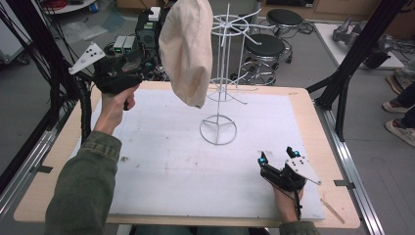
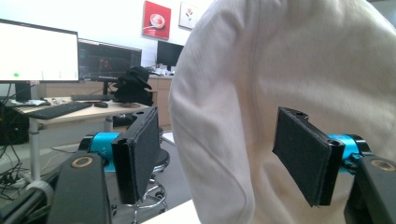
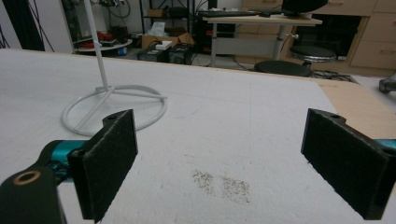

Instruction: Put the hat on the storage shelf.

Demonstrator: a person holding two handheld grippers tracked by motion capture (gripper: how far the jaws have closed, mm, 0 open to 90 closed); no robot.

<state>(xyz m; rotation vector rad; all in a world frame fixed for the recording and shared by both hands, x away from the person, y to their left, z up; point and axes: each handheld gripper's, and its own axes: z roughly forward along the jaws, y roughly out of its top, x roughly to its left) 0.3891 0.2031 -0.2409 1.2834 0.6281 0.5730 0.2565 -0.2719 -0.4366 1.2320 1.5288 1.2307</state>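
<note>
The left claw [image 1: 147,63] is raised off the table, its two black pads spread wide and holding nothing; in the left gripper view the cream cloth bag [image 2: 289,102] sits right between and beyond those pads, close but not pinched. That bag [image 1: 186,49] hangs from the top of the white wire rack [image 1: 227,73], drooping down past the rack's middle ring, well above the white mat. From where I stand the step in hand looks like taking hold of the hanging cloth, and to do it well I'd bring the claw a little farther in so both pads bite a good fold rather than a thin edge, then close squarely. The rack looks light and spindly, so any pull should go up and off the hook, not sideways, or the stand could tip. The right claw [image 1: 276,155] rests low on the table [image 1: 303,105] near its front right corner, pads also wide apart and empty, with the rack's ring base [image 3: 114,105] ahead of it; it could steady that base.
</note>
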